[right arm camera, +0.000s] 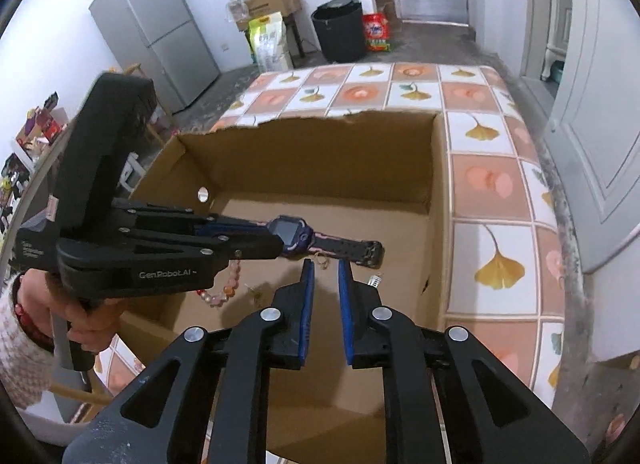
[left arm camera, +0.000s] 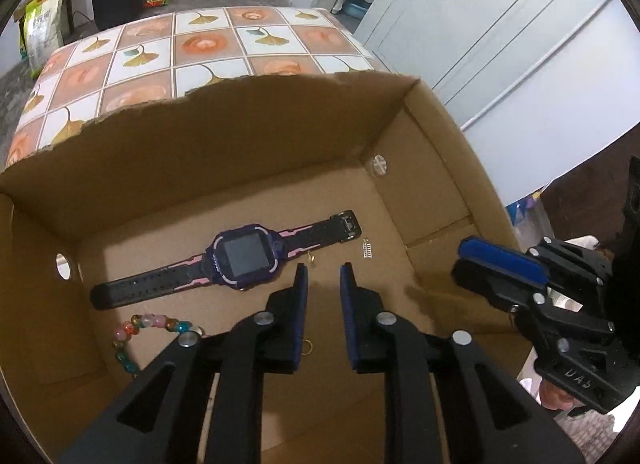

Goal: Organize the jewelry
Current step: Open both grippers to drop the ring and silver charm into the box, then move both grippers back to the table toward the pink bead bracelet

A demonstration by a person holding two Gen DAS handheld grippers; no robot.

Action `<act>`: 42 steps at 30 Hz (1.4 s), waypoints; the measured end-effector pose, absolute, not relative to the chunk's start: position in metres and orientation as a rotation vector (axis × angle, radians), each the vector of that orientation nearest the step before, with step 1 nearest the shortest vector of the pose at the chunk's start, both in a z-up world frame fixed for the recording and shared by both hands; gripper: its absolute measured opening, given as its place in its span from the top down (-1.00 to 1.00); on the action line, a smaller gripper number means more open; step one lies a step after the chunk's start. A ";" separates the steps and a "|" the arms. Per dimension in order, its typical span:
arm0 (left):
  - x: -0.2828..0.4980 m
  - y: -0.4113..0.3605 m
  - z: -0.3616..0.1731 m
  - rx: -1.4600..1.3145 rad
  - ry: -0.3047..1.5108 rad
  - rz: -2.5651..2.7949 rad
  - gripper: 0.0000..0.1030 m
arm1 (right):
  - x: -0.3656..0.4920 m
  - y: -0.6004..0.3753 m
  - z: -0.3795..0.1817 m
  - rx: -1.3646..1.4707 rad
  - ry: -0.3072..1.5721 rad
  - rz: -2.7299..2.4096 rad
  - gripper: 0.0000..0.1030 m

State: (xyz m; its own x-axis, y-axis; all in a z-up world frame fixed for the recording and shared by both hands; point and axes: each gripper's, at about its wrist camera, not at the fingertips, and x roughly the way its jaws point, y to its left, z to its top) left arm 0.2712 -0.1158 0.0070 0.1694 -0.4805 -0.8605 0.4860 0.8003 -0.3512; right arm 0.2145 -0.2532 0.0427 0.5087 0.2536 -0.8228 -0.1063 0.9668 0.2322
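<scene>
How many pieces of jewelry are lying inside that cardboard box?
5, possibly more hidden: a purple smartwatch mid-floor, a colourful beaded bracelet front-left, a tiny gold piece and small silver clasp beside the strap, a gold ring near the gripper.

Each tool is built of black angular plastic links joined by round silver rivets, and blue pads are fitted inside the fingers. "GenRobot.AI" is printed in grey on the left tool (right arm camera: 256,238); the right tool (right arm camera: 325,264) is alike. A white-and-pink knitted sleeve (right arm camera: 18,360) is worn.
</scene>
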 end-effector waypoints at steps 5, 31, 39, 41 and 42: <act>0.263 -0.108 0.017 -0.013 1.168 -0.689 0.69 | 0.202 -0.262 0.056 0.192 0.974 0.211 0.71; 0.076 0.060 0.002 -0.019 0.920 -0.389 -0.23 | 0.071 -0.158 0.027 0.161 0.969 0.331 0.39; 0.049 0.051 -0.049 0.131 0.967 -0.378 -0.24 | 0.083 -0.109 -0.014 -0.008 1.015 0.342 0.39; 0.046 0.049 -0.053 0.137 0.959 -0.390 -0.24 | 0.092 -0.104 -0.016 -0.015 1.019 0.344 0.39; 0.045 0.048 -0.054 0.139 0.956 -0.397 -0.24 | 0.096 -0.102 -0.018 -0.018 1.021 0.351 0.39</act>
